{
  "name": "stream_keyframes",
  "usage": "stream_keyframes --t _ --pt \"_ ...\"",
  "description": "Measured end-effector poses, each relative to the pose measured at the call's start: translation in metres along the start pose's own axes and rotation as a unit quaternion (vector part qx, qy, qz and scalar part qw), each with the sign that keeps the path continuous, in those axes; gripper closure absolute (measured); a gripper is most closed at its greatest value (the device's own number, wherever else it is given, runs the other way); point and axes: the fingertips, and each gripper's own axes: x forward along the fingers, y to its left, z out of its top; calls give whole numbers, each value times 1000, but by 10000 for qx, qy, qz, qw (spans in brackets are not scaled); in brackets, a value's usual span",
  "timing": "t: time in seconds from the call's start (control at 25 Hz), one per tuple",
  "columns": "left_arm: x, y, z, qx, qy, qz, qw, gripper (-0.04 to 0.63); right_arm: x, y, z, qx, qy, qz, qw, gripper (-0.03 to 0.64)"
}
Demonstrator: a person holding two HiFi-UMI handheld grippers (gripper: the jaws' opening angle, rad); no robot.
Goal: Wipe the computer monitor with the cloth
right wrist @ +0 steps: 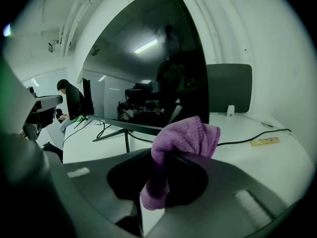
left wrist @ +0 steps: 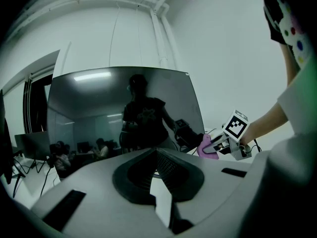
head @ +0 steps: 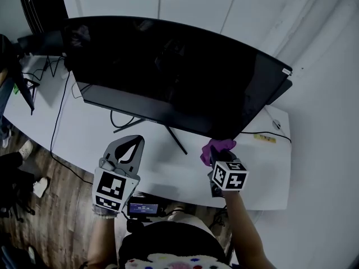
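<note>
A wide dark monitor [head: 179, 77] stands on a white desk [head: 78, 133]; its screen [left wrist: 119, 108] is off and mirrors the room. My right gripper [head: 216, 156] is shut on a purple cloth [head: 218, 147], which bunches out above the jaws [right wrist: 184, 137]. The cloth sits right at the monitor's lower right edge [right wrist: 148, 73]; I cannot tell if it touches the glass. My left gripper [head: 134, 142] hovers over the desk in front of the monitor's lower left part, its jaws [left wrist: 154, 151] closed tip to tip on nothing. From the left gripper view, the cloth [left wrist: 207, 146] shows at the screen's bottom right corner.
The monitor's thin black stand legs [head: 176, 140] spread on the desk between the grippers. Black cables [head: 56, 122] trail off the left; one cable [head: 269, 133] and a small yellow strip [head: 264, 138] lie at the right. A second screen [head: 39, 41] stands far left. The desk's front edge is close to my body.
</note>
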Motion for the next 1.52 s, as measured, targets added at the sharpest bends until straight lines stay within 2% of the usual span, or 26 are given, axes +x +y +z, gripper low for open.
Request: stream_keyframes --t 0.72,1.52 --pt "-9 70 -23 -139 143 170 9997 589 51 92 10 -717 327 532 9955 546" --pt "-36 154 -50 -283 198 330 9989 589 102 201 21 -1267 408 909 9869 546"
